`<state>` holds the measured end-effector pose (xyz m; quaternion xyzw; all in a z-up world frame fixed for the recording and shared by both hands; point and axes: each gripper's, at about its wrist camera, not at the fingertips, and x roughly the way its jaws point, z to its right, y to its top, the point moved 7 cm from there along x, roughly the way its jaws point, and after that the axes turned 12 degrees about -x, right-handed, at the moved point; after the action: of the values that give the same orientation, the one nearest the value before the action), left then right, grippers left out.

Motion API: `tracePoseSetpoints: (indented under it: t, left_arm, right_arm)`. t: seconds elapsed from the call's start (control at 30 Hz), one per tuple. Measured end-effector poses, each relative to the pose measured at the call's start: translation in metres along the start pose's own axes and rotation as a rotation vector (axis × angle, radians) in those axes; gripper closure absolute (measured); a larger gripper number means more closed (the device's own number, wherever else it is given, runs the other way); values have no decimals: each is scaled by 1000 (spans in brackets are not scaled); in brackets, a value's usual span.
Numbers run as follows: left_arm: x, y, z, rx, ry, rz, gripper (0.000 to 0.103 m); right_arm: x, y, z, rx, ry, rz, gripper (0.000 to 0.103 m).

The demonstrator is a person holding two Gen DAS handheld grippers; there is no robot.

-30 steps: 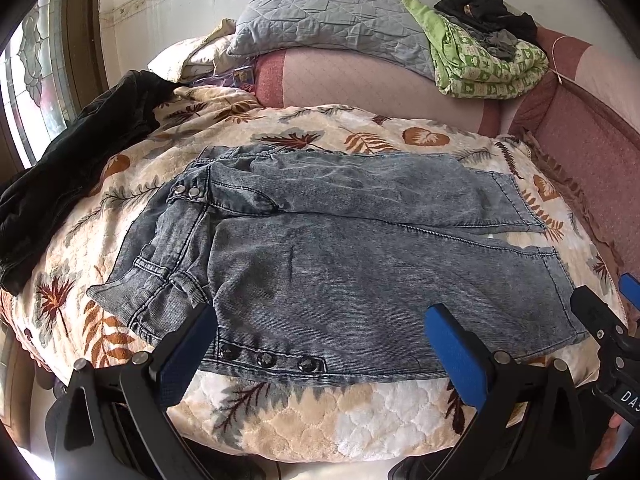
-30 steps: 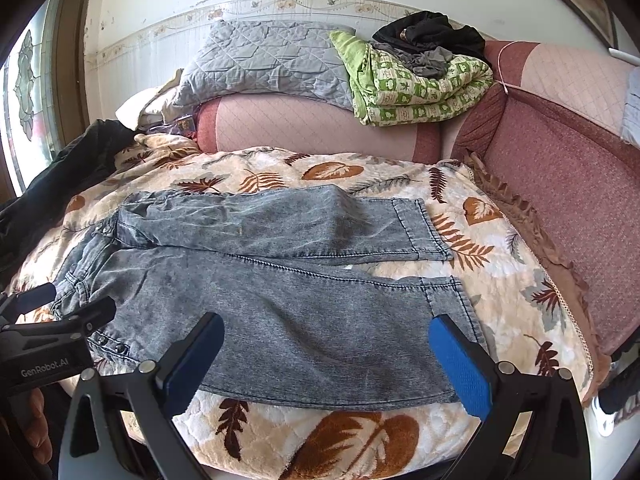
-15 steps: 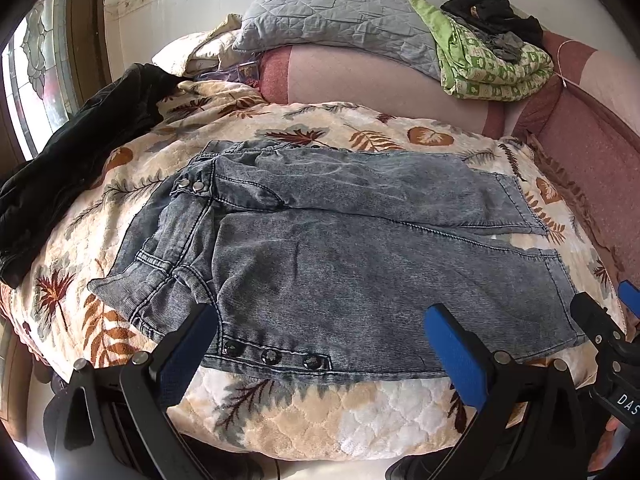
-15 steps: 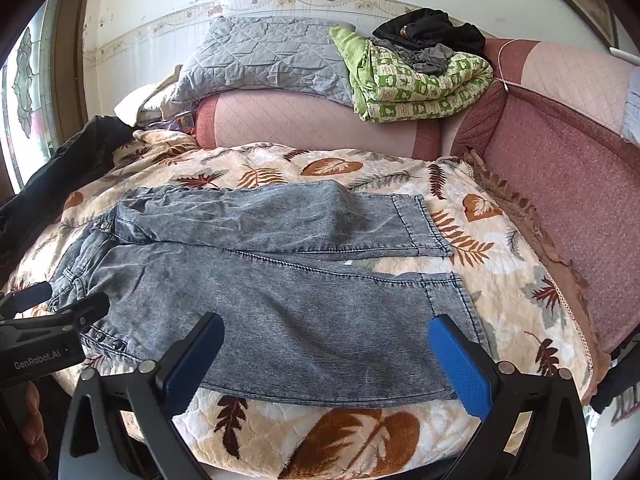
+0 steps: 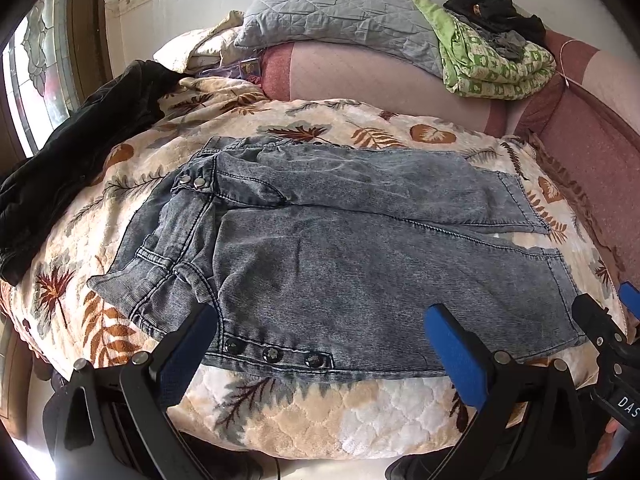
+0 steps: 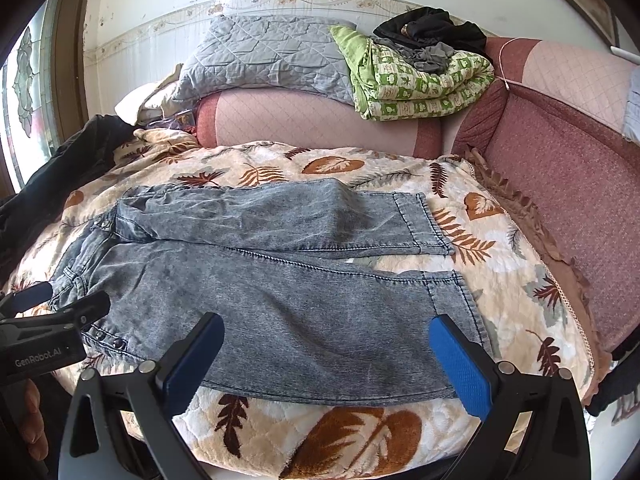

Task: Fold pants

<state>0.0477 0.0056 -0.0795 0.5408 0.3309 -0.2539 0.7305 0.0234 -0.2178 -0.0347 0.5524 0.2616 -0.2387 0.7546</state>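
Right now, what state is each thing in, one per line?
Grey acid-washed denim pants: spread flat, unfolded, legs apart.
Left tool: open, empty, near the waistband.
Right tool: open, empty, near the hem.
Green patterned quilt: folded.
Black jacket: crumpled.

Daylight enters from the stained-glass window (image 5: 38, 76) on the left of both views, lighting the scene brightly and evenly, with soft shadows. A white glare patch burns out the lower left corner of the left wrist view. Fisheye distortion bends the edges and dark vignetting rounds the corners. Focus seems sharp at centre, slightly softer toward the rims.
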Motion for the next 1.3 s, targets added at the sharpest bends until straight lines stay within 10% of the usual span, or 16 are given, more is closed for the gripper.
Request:
tracePoseSetpoints:
  t: [1.3]
  left_arm:
    - [7,15,-22,-58,-88,-31,0]
  right_arm:
    - [16,-1,11,24,112,-60,0]
